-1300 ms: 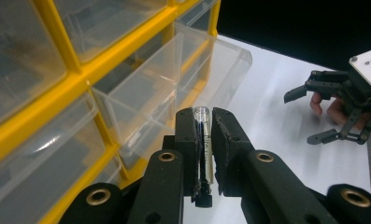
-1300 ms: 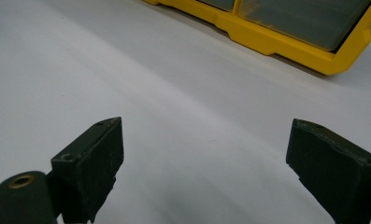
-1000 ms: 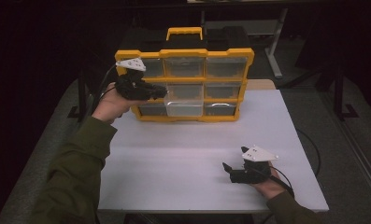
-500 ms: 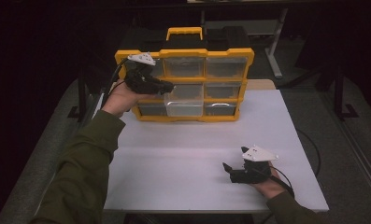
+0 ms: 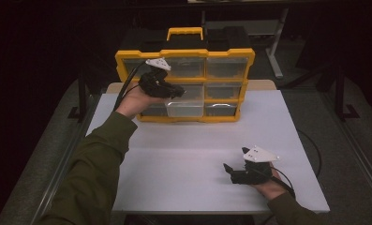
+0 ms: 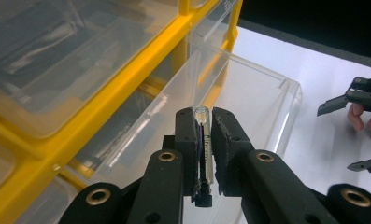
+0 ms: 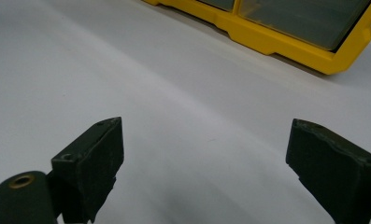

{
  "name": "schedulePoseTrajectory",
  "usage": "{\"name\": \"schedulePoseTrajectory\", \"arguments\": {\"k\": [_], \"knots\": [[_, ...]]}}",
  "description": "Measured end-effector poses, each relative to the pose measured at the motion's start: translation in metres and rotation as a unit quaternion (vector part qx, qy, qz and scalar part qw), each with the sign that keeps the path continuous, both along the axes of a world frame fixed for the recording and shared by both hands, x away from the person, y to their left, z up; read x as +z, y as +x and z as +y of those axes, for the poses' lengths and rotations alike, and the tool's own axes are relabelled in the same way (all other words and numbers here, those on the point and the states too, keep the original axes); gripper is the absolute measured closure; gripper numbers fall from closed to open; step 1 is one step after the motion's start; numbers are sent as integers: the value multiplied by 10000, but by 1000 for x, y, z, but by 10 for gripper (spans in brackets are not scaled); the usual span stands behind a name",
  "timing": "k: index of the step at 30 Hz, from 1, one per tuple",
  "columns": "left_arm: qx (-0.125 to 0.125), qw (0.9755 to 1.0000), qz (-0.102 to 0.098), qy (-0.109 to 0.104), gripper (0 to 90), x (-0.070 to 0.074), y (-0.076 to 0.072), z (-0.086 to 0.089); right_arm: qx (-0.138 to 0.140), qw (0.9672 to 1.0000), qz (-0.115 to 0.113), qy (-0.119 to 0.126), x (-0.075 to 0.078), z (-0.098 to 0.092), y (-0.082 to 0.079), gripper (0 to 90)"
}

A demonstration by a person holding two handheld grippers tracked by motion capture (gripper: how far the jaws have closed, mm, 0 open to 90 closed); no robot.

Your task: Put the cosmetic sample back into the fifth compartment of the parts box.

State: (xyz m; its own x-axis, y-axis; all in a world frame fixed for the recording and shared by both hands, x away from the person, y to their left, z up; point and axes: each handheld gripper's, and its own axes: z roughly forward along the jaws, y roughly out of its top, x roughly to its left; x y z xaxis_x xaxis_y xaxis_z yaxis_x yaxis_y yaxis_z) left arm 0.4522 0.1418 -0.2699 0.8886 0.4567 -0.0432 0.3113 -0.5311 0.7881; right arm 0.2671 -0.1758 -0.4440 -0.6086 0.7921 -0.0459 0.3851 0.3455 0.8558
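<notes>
Left gripper (image 6: 203, 140): clamped on a small glass vial (image 6: 203, 122), seen up close in its own view, above a clear drawer (image 6: 248, 93) pulled out of the yellow organizer (image 5: 185, 84); the high view hides the vial. Right gripper (image 5: 235, 172): jaws wide apart, empty, resting low on the white surface (image 5: 183, 154), well apart from the organizer.

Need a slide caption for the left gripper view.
Left gripper clamps a small clear vial over the pulled-out clear drawer of the yellow organizer.

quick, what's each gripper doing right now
Left gripper: shut on a small clear vial, above the pulled-out drawer.
Right gripper: open, empty.
</notes>
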Motion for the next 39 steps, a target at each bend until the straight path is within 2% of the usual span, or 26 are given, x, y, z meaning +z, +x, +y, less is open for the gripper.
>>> {"name": "schedulePoseTrajectory", "arguments": {"k": [7,14,20,24,25,30,39], "knots": [[-47,9999,5,109,802,-5,2,-4,4,10000,-1,2,0,0,0,105],[-26,10000,-7,6,756,-3,2,-2,-2,10000,2,2,0,0,0,105],[-38,10000,49,-76,801,0,0,1,3,10000,-5,-5,0,0,0,105],[-67,9998,127,-166,888,4,-4,3,-2,10000,-2,3,0,0,0,105],[-107,9998,125,-128,888,5,-5,5,-2,10000,-2,3,0,0,0,105],[-124,9995,180,-209,895,6,-14,9,-7,10000,-10,0,0,0,0,106],[-336,9990,155,-267,895,6,-32,10,-17,10000,-11,-29,0,0,0,106]]}}
